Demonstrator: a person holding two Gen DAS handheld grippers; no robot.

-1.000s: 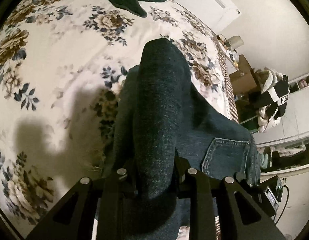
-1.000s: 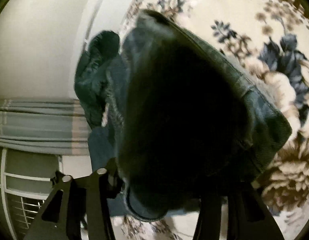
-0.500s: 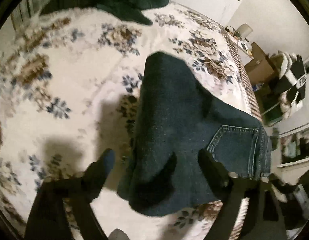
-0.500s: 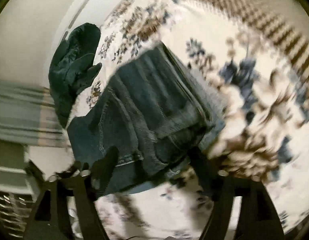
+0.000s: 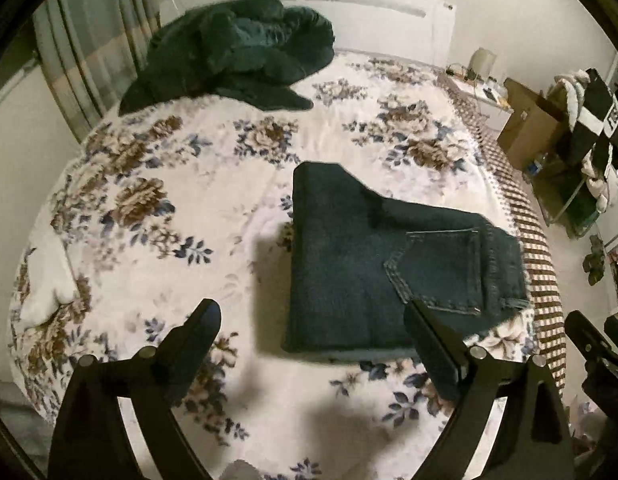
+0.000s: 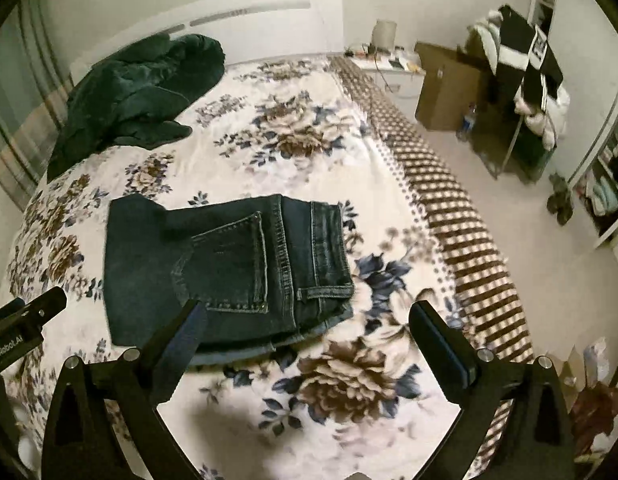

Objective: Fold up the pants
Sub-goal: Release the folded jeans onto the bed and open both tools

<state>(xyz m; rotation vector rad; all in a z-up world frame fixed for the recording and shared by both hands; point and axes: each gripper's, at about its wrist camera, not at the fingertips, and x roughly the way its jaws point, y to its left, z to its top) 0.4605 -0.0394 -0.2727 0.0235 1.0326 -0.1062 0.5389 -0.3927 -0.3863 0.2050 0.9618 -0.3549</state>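
Dark blue jeans (image 5: 373, 264) lie folded into a compact stack on the floral bedspread (image 5: 157, 208), back pocket up. They also show in the right wrist view (image 6: 225, 272). My left gripper (image 5: 313, 324) is open and empty, raised above and in front of the jeans' near edge. My right gripper (image 6: 305, 320) is open and empty, raised above the stack's waistband end. The right gripper's body (image 5: 601, 352) shows at the right edge of the left view; the left gripper's body (image 6: 21, 320) at the left edge of the right view.
A dark green garment (image 5: 237, 52) is heaped near the white headboard (image 6: 245, 20). The bed's checked edge (image 6: 449, 200) runs along the right. Beyond it stand a cardboard box (image 6: 445, 84), a nightstand and a rack of clothes (image 6: 529, 80). Curtains (image 5: 89, 40) hang at left.
Both grippers let go of the jeans, opened and pulled back and up. The jeans now lie folded flat on the bed.
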